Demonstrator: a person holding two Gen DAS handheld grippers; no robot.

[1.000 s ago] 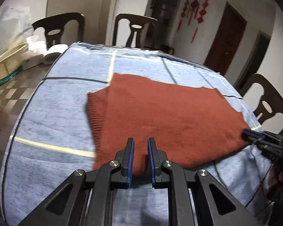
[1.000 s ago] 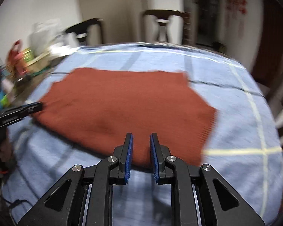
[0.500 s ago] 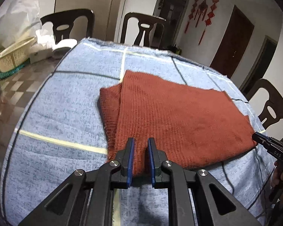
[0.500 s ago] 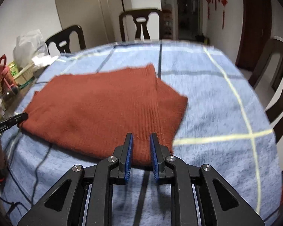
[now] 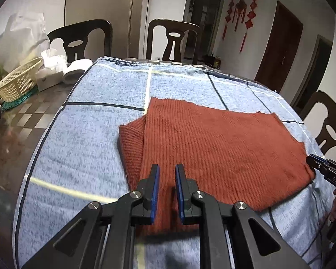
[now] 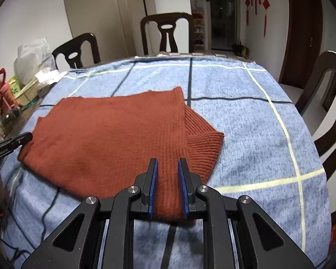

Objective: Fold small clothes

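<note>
A rust-red knitted sweater [image 5: 217, 148] lies folded flat on the blue checked cloth [image 5: 82, 139]; it also shows in the right wrist view [image 6: 109, 139]. A ribbed sleeve or cuff sticks out at its left side [image 5: 132, 148], which shows at the right in the right wrist view [image 6: 203, 148]. My left gripper [image 5: 167, 172] holds the sweater's near edge between its narrowly parted pads. My right gripper [image 6: 167, 168] holds the near edge at the other corner the same way. Each gripper's tip shows at the edge of the other's view [image 5: 324, 170] [image 6: 13, 143].
Dark wooden chairs [image 5: 172, 40] stand round the table. A cream basket [image 5: 20, 80], tissues and a white bag sit at the left on the bare tabletop. Bottles and a red bag [image 6: 2, 89] stand at the left in the right wrist view.
Both grippers have drawn back and risen a little with the sweater's near edge. The sweater now lies flatter and squarer on the cloth, with the ribbed part showing at the side.
</note>
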